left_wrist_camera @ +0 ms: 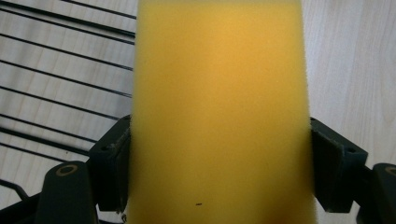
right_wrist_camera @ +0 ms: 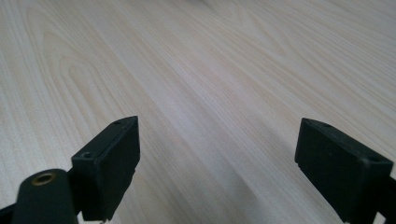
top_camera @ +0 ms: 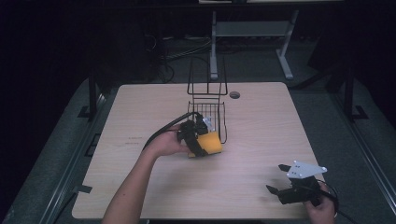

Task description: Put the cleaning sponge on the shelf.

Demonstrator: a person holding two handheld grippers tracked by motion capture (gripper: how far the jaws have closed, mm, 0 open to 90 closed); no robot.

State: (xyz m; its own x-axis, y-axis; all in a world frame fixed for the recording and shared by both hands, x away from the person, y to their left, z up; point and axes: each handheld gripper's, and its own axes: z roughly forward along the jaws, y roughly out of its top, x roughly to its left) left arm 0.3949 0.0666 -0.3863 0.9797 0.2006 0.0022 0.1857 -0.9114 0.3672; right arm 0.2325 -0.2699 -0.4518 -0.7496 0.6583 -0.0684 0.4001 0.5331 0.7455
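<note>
I have the yellow sponge [left_wrist_camera: 219,112] pinched between the jaws of my left gripper [top_camera: 200,138], near the middle of the table [top_camera: 261,126], just in front of the black wire rack [top_camera: 208,109] — I judge it is bound for that basket, so I keep it close to the open near side. My right gripper [top_camera: 280,179] waits at the near right corner, jaws spread wide over bare wood — out of the way.
</note>
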